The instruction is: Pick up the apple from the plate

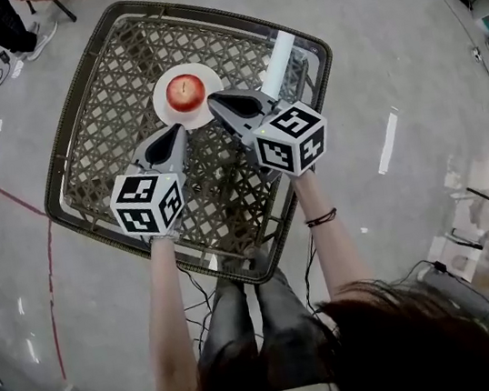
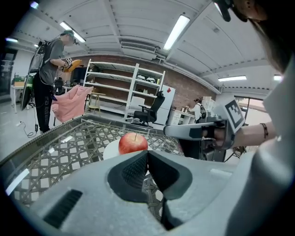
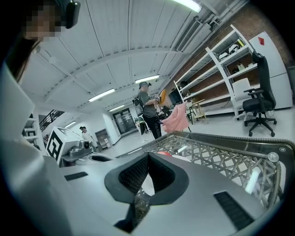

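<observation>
One apple (image 1: 185,91) sits stem-up in the middle of the white plate (image 1: 164,111) on the lattice table (image 1: 100,157), untouched. The left gripper (image 1: 181,129) and right gripper (image 1: 211,100) both have their jaws pressed together on nothing, tips near the plate's rim. Advancing like this would likely shove the round fruit — it could roll off — so the jaws must part first.

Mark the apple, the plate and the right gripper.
apple (image 1: 185,92), head view, its red top.
plate (image 1: 161,102), head view, bare white rim left of the apple.
right gripper (image 1: 213,101), head view, tip of its shut jaws.
</observation>
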`<control>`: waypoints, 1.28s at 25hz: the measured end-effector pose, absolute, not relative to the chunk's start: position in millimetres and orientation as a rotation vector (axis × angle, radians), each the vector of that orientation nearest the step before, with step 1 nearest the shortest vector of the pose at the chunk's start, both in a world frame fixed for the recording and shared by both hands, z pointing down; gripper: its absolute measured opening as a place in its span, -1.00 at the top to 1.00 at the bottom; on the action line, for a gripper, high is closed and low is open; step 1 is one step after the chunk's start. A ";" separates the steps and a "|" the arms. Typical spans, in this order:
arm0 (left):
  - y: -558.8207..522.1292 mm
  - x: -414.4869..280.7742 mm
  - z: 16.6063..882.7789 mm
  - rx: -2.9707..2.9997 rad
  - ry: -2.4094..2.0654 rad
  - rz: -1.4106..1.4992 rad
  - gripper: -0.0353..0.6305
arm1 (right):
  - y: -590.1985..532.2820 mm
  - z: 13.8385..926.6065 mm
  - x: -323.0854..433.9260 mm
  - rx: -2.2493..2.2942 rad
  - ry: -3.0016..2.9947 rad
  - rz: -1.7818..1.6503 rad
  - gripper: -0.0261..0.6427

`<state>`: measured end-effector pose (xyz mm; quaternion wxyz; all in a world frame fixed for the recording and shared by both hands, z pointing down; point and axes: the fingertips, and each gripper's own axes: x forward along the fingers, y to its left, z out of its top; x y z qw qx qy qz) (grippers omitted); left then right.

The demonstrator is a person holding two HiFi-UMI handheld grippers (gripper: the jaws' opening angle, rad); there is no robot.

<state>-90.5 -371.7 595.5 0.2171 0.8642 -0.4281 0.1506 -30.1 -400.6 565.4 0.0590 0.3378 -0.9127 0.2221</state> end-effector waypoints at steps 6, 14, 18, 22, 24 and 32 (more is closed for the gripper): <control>-383.4 -92.9 604.6 2.406 -1.221 0.441 0.86 | -405.4 576.3 -30.5 1.022 -2.760 0.668 0.89; -392.3 -90.4 612.8 2.452 -1.216 0.483 0.86 | -407.9 591.7 -26.0 1.050 -2.745 0.688 0.89; -395.8 -90.9 617.9 2.456 -1.217 0.496 0.86 | -408.8 597.3 -25.2 1.058 -2.743 0.699 0.89; -398.3 -91.1 621.3 2.468 -1.220 0.509 0.84 | -410.7 600.4 -24.3 1.065 -2.750 0.701 0.89; -399.6 -91.4 623.4 2.466 -1.220 0.509 0.79 | -411.3 602.3 -25.2 1.061 -2.750 0.697 0.89; -405.2 -92.7 627.7 2.486 -1.229 0.526 0.48 | -413.4 607.5 -21.3 1.082 -2.741 0.707 0.89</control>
